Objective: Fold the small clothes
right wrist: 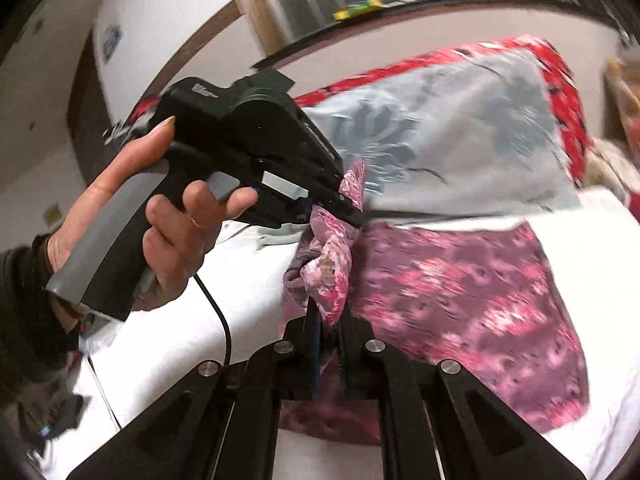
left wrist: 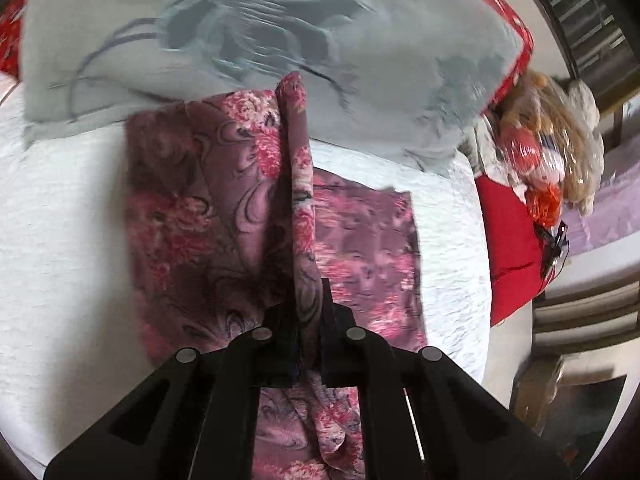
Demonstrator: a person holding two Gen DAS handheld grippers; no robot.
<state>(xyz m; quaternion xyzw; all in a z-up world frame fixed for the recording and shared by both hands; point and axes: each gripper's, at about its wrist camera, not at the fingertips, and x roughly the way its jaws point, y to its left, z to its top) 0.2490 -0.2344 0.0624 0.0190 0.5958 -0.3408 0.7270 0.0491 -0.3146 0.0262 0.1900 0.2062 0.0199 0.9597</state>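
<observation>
A small purple garment with pink flowers (left wrist: 192,216) lies on the white bedspread (left wrist: 64,216). My left gripper (left wrist: 308,300) is shut on a raised fold of it, which stands up as a ridge between the fingers. In the right wrist view the same garment (right wrist: 460,280) spreads to the right. My right gripper (right wrist: 330,320) is shut on a bunched edge of it. The left gripper (right wrist: 344,200), held by a hand, pinches the cloth just beyond and above my right fingertips.
A grey-blue flowered blanket (left wrist: 280,32) lies folded behind the garment, over a red flowered cover (left wrist: 516,28). A red cushion (left wrist: 508,240) and a plastic-wrapped toy (left wrist: 560,148) sit at the right. The bed's edge falls off to the right, with a window sill (right wrist: 360,4) behind.
</observation>
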